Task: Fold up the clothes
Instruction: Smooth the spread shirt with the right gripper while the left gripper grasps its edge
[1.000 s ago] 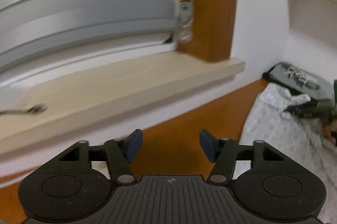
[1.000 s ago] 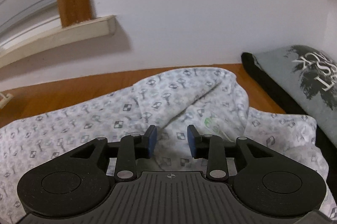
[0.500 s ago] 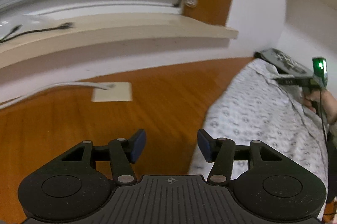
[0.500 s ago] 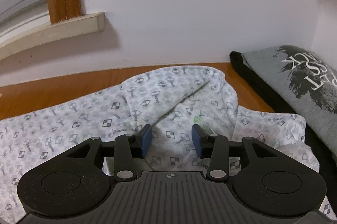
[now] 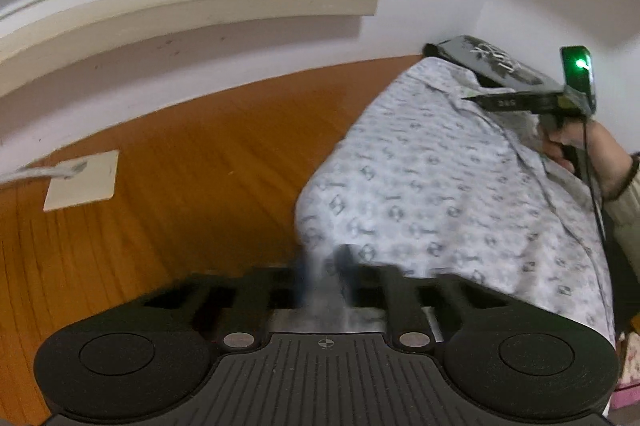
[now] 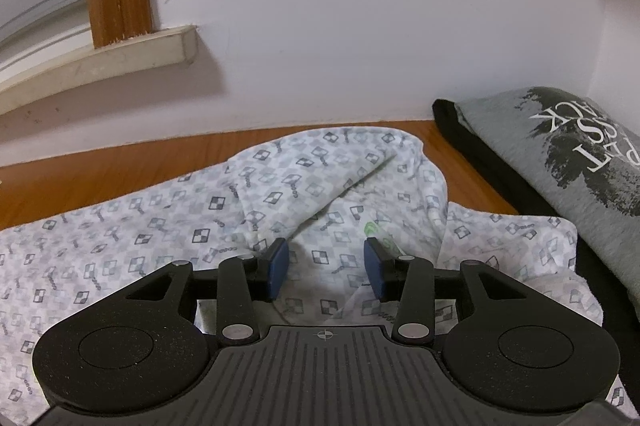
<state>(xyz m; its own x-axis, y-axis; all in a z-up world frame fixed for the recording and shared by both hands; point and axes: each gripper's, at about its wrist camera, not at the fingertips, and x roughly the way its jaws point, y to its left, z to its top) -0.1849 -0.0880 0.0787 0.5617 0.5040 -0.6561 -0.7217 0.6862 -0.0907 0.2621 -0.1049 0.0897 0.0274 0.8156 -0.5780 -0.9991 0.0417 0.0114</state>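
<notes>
— Where's the shirt [image 6: 224, 226]?
— Rumpled on the bench [image 5: 180, 153]. My left hand-held gripper [image 5: 324, 266] pinches its blurred edge; the right hand-held gripper [image 6: 326, 268] hovers released.
— Risk?
— A thin pinch could slip, I think.

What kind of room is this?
Probably a room in someone's home. There is a wooden table under a window sill, a patterned white shirt spread out for folding, and a folded grey T-shirt beside the wall.

Shirt [image 6: 168, 226] spread on table [image 5: 180, 153], folded garment [image 6: 568, 153] to its right by the wall; card [image 5: 82, 179] well left; window sill [image 5: 180, 13] behind, above table.
</notes>
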